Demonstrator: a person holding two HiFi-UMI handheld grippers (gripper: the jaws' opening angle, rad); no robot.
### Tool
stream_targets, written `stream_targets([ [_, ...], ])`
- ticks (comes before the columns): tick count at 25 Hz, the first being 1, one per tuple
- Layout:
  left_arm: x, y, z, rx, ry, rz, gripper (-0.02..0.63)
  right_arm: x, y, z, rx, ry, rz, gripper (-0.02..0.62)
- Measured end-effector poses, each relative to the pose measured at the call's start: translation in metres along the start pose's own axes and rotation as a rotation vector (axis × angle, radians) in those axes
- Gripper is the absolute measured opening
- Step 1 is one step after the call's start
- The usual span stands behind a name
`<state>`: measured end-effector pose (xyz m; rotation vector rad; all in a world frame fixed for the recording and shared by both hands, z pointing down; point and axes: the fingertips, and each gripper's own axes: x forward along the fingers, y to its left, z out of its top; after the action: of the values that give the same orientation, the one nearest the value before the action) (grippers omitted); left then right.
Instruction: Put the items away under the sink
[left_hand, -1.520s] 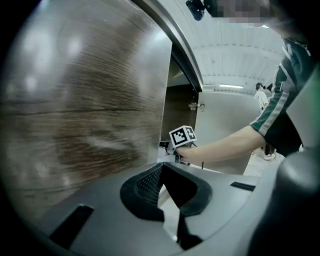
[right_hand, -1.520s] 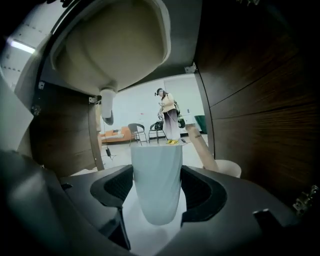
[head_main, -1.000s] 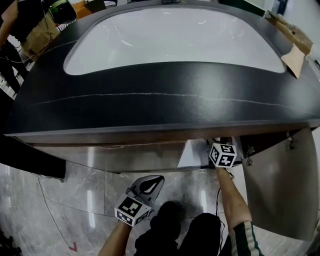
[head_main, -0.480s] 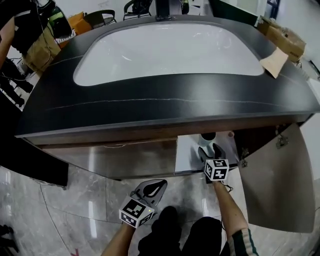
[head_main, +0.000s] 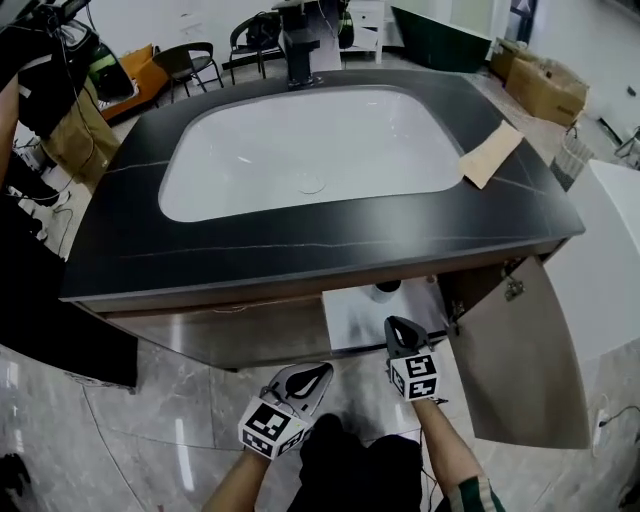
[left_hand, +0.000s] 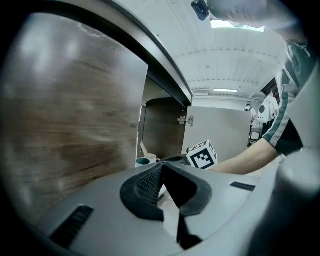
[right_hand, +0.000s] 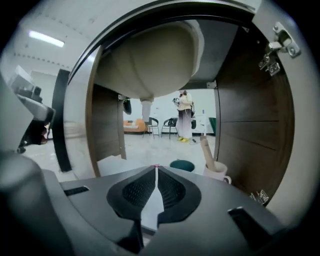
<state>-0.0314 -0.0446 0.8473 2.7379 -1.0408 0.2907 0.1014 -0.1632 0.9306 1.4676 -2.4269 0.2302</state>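
Since the fingers of my right gripper (head_main: 394, 323) have just been closing with nothing between them and now meet, I judge that the placing is done and the job is to back out cleanly. Under the sink (head_main: 310, 150), on the cabinet floor (head_main: 350, 318), the teal cup (right_hand: 182, 165) stands just left of the white mug (right_hand: 217, 173), which holds an upright stick (right_hand: 205, 149). Both are beyond my fingertips and apart from them. I should draw straight toward me, low enough to pass under the table (head_main: 300, 250) edge, without swinging right into the open door (head_main: 520, 350). My left gripper (head_main: 320, 369) hangs near, fingers together and empty, beside the shut left panel (left_hand: 75, 125). A tan flat piece (head_main: 490, 155) lies on the table at the right. If it belongs below, it comes next, before the door.
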Motion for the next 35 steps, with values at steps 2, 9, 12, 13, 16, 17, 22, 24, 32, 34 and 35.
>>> stream_targets([
  [2,-0.003,-0.006,0.022,0.000,-0.004,-0.001,0.009,-0.019,0.009,0.016,0.010,0.000,0.045,0.040],
  [9,-0.027,-0.027,0.125,0.051,0.032,-0.001,0.009,-0.084,0.030,0.096,0.084,0.051,0.083,0.041],
  [12,-0.044,-0.034,0.177,0.036,0.055,0.006,0.009,-0.116,0.038,0.140,0.085,0.068,0.064,0.041],
  [13,-0.050,-0.037,0.194,0.031,0.065,0.006,0.009,-0.126,0.041,0.154,0.092,0.076,0.059,0.041],
  [16,-0.069,-0.045,0.246,0.001,0.080,0.010,0.009,-0.159,0.052,0.200,0.115,0.102,0.066,0.041],
  [17,-0.074,-0.047,0.264,-0.011,0.079,0.018,0.009,-0.168,0.055,0.217,0.123,0.104,0.071,0.042],
  [22,-0.096,-0.058,0.344,-0.033,0.079,0.018,0.009,-0.202,0.064,0.314,0.141,0.087,0.070,0.041],
  [24,-0.104,-0.062,0.374,-0.035,0.079,0.009,0.009,-0.214,0.063,0.352,0.169,0.079,0.058,0.041],
  [32,-0.113,-0.044,0.466,-0.078,0.072,-0.008,0.009,-0.225,0.050,0.446,0.298,0.155,-0.010,0.041],
  [34,-0.110,-0.036,0.486,-0.074,0.063,-0.027,0.009,-0.221,0.043,0.464,0.304,0.169,-0.038,0.041],
  [35,-0.108,-0.032,0.493,-0.062,0.062,-0.041,0.009,-0.216,0.040,0.474,0.302,0.169,-0.051,0.041],
])
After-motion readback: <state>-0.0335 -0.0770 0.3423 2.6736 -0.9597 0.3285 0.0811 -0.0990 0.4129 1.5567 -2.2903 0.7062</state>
